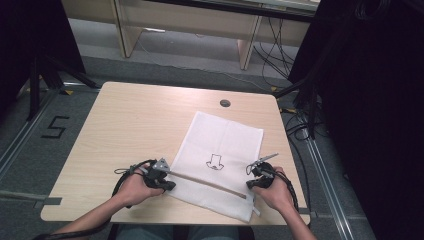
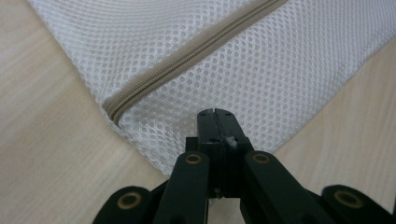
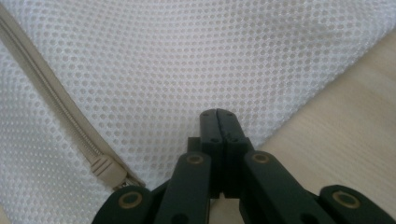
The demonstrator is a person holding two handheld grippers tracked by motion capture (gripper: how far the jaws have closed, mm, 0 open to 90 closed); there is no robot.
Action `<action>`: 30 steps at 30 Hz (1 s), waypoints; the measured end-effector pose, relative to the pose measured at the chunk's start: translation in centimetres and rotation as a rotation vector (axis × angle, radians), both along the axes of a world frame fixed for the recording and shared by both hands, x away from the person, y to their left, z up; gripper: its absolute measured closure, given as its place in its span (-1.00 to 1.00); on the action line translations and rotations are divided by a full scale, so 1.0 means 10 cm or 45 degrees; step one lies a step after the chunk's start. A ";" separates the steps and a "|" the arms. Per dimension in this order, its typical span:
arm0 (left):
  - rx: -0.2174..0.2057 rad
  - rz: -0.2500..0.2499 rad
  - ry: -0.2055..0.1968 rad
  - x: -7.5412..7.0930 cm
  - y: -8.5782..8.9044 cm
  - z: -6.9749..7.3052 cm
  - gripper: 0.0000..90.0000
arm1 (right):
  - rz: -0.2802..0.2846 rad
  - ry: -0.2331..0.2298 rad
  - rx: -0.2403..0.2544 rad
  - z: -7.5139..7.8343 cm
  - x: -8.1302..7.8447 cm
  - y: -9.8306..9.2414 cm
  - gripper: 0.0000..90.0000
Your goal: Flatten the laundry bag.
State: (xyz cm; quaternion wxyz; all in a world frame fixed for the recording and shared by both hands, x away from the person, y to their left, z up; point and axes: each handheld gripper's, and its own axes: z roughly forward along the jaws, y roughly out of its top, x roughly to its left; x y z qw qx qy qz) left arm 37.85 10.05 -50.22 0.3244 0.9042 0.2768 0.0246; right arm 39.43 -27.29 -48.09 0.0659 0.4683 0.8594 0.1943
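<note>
On the table's near half we log one white mesh bag — flat, long axis running away from us and tilted right, tan zipper crossing its near end. We clamp its two near corners: left gripper and right gripper both pinched shut on mesh, one at each zipper end.

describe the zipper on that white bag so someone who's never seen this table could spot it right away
On the light wooden table lies a white mesh bag, flat, with a small black outline drawing at its middle. Near the bag's edge closest to the person, a thin beige zipper crosses it from the left gripper to the right gripper. It is the only tan line on the white mesh.
</note>
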 end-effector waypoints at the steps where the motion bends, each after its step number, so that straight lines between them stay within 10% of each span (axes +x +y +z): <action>1: -0.040 0.048 0.013 -0.04 -0.01 -0.01 0.99 | 0.009 -0.002 0.009 0.00 0.01 0.02 1.00; 30: -0.006 0.110 0.128 -0.35 0.56 0.02 0.99 | 0.174 -0.059 -0.020 -0.02 0.32 0.78 1.00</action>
